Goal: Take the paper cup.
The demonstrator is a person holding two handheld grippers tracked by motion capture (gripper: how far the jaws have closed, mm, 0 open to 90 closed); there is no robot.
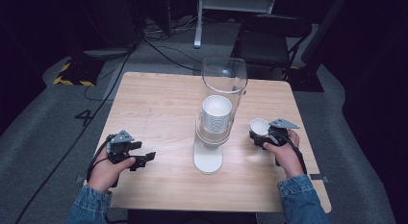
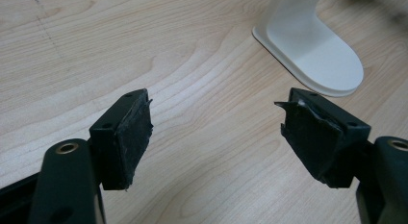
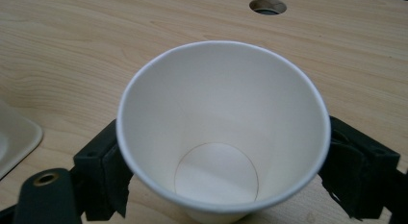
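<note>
Light is falling from above onto the wooden table (image 1: 159,113), leaving it evenly bright in the high view, while the floor and room around it are sinking into near black at the edges and corners. The clear dispenser tube (image 1: 224,77) is catching faint glare along its rim. Soft, short shadows are lying under the white base (image 1: 208,159). The high view is looking slightly soft and grainy (fine detail is smearing). In the left gripper view the wood grain is showing sharp, though the far top right corner is blurring. In the right gripper view the paper cup (image 3: 223,123) is glowing evenly, its inside shading gently.
</note>
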